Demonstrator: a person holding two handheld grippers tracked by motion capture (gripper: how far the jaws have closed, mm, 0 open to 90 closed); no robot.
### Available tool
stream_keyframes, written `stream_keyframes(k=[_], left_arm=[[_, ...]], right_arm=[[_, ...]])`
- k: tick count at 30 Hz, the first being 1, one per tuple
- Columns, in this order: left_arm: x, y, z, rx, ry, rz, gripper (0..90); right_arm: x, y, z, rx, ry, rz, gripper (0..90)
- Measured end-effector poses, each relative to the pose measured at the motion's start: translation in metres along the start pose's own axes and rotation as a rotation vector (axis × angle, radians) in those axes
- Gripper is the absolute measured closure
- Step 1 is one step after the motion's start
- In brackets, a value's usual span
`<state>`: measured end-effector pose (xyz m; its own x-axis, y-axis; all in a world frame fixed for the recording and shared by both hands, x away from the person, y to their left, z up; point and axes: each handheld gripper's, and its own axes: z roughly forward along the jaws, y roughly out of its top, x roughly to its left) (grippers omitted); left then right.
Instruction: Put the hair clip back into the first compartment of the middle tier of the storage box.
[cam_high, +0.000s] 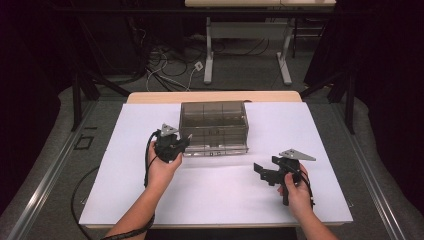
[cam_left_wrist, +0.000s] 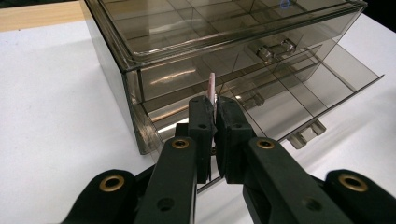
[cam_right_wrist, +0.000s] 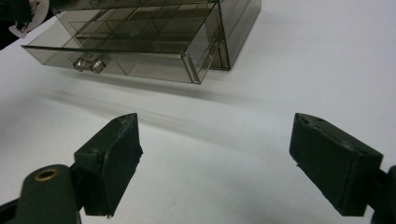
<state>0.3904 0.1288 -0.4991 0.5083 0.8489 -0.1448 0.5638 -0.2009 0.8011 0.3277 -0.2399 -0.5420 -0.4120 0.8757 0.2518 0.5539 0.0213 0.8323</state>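
While left tongs (cam_left_wrist: 215, 114) pinch a card (cam_left_wrist: 212, 88), the open drawer (cam_left_wrist: 299, 100) lies ahead.

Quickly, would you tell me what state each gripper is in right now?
Left gripper: shut on a thin pinkish strip, held upright over the open lower drawer of the smoky plastic drawer box.
Right gripper: open, holding nothing, above the white table.

Thin, seemingly pink card (cam_left_wrist: 212, 88), upright above smoky open drawer (cam_left_wrist: 299, 100).
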Motion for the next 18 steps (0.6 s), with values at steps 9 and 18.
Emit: stream_keyframes(k=[9,18], left_arm=[[-0.002,-0.001,0.011,0.035,-0.006,-0.008,85.6],[-0.003,-0.004,0.022,0.047,0.008,-0.003,85.5]], right_arm=[[0.000,0.000,0.000,0.002,0.004,0.000,15.8],[0.001,0.000,0.000,0.013,0.007,0.005,15.8]])
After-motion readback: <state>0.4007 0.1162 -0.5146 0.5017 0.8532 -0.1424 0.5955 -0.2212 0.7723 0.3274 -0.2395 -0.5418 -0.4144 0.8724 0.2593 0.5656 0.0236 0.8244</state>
